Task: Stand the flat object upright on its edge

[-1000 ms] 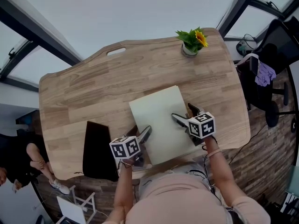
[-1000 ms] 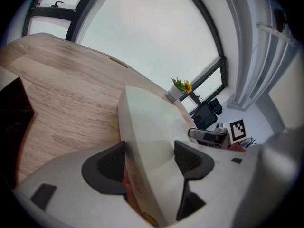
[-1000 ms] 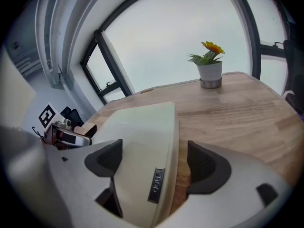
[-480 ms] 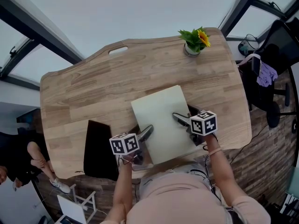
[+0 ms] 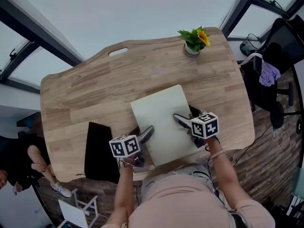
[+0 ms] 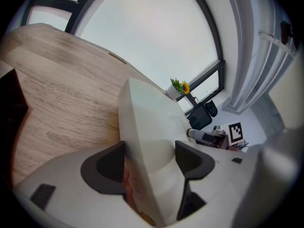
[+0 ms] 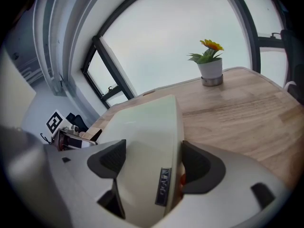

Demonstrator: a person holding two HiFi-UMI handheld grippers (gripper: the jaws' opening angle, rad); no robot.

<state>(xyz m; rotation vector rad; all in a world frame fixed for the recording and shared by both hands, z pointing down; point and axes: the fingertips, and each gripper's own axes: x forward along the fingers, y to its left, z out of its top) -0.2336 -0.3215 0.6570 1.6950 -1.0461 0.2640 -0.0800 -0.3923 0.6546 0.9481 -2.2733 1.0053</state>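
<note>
Pad, pale and flat with rounded edges, sits toward the near middle of the wooden surface. It is gripped on both sides, and dark shadow shows under its side edges. Whether its far edge rests on the wood I cannot tell.

The left hand-held gripper has the pad's 8 o'clock edge between its jaws, and both pads bear on it. The right hand-held gripper straddles the 3 o'clock edge. Its jaws stand wide and have just been closing, and they sit against the pad's two faces. A small dark label on the pad's edge lies beside the right-hand jaw.

A black sheet lies flat at 9 o'clock from the pad, just beside the left hand-held gripper and reaching the near rim. It is the closest thing to the pad.

A potted flower stands upright at 1 o'clock, well apart, near the far rim. A cut-out slot is in the far rim at 11 o'clock.

Off the surface, an office chair with a purple cloth on it stands at 2 o'clock. A person sits low at 9 o'clock, and a white stool stands at 7 o'clock.
</note>
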